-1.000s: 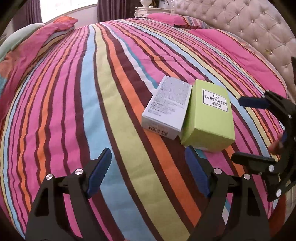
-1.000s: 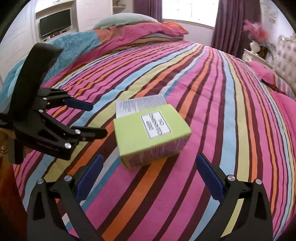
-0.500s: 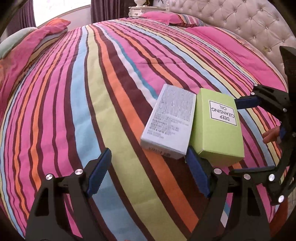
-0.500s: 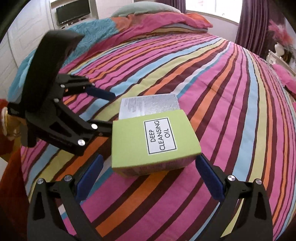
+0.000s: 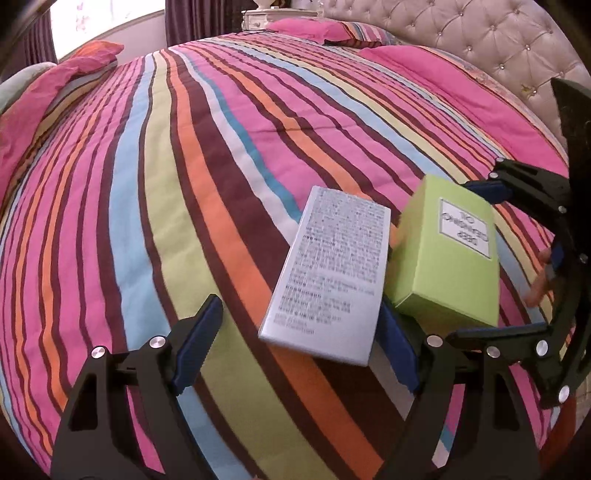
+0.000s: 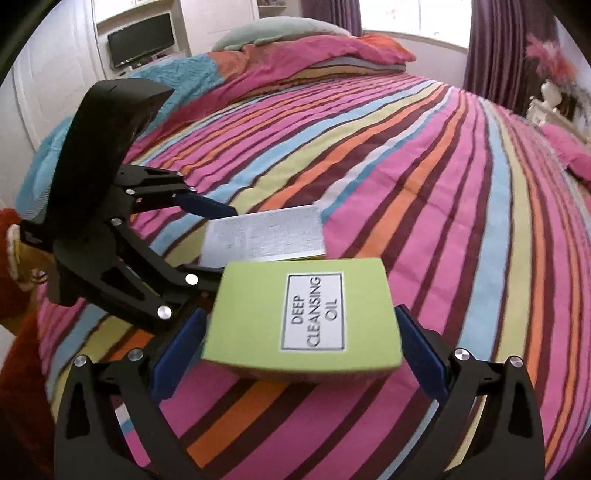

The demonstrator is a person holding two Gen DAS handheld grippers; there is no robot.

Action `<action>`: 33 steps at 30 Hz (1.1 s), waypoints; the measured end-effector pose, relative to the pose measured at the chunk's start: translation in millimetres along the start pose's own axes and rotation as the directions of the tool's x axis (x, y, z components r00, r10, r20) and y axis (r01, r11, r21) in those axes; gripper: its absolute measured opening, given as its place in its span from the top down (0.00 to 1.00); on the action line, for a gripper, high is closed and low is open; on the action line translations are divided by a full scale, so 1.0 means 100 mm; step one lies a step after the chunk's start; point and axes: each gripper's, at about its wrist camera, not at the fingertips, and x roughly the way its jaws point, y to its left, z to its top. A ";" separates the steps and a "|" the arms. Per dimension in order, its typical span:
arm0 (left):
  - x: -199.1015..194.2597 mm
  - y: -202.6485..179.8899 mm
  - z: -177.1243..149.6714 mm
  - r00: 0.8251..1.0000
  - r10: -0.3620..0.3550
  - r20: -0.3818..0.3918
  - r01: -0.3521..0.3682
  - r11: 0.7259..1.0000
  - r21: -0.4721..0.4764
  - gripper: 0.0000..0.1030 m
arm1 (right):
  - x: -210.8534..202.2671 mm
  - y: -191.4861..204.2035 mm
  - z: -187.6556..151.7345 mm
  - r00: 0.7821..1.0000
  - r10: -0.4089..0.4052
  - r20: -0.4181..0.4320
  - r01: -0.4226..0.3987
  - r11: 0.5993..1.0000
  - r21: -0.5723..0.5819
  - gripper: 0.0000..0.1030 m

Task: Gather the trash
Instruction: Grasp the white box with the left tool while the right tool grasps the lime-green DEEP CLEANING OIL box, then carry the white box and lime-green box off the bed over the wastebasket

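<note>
A green box [image 6: 303, 314] labelled "DEEP CLEANSING OIL" and a silver-white box [image 5: 328, 273] with fine print lie side by side on the striped bedspread [image 5: 184, 184]. My left gripper [image 5: 295, 343] is open, its jaws standing either side of the near end of the silver-white box. My right gripper [image 6: 299, 354] is open, with the green box between its blue pads, which stand close to its sides. The green box [image 5: 450, 254] and the right gripper [image 5: 517, 258] also show in the left wrist view. The silver-white box [image 6: 264, 238] and the left gripper [image 6: 214, 243] show in the right wrist view.
The bed has a tufted beige headboard [image 5: 461, 40] and pink pillows [image 5: 306, 29]. A nightstand [image 6: 546, 107] stands by purple curtains [image 6: 491, 48]. A TV [image 6: 142, 38] sits in a white wall unit. Bunched bedding [image 6: 288, 55] lies along the far side.
Both grippers have moved forward onto the boxes. The left jaws now flank the silver-white box and the right jaws flank the green box. Both stay open.
</note>
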 end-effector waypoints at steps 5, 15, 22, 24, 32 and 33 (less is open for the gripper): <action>0.06 0.00 0.04 1.000 0.018 0.006 -0.018 0.999 -0.034 0.23 | 0.03 -0.03 -0.03 0.999 -0.041 0.004 0.041 0.999 0.012 0.08; 0.08 0.05 0.09 0.998 0.062 0.029 -0.058 0.991 -0.120 0.33 | 0.03 -0.15 -0.03 0.990 -0.132 0.041 0.125 0.981 0.149 0.08; 0.01 0.12 0.03 0.996 0.080 0.049 -0.070 0.980 -0.189 0.52 | 0.14 -0.11 -0.02 0.982 -0.189 0.001 0.184 0.956 0.231 0.21; -0.02 0.12 0.01 0.996 0.077 0.054 -0.065 0.979 -0.195 0.52 | 0.12 -0.09 -0.04 0.977 -0.212 0.000 0.205 0.945 0.257 0.21; -0.16 0.07 -0.15 0.997 0.045 0.064 -0.028 0.969 -0.247 0.52 | -0.07 -0.09 -0.16 0.975 -0.224 -0.008 0.211 0.906 0.367 0.21; -0.19 0.05 -0.18 0.997 0.044 0.066 -0.027 0.968 -0.249 0.52 | -0.11 -0.06 -0.17 0.974 -0.226 -0.005 0.211 0.903 0.373 0.21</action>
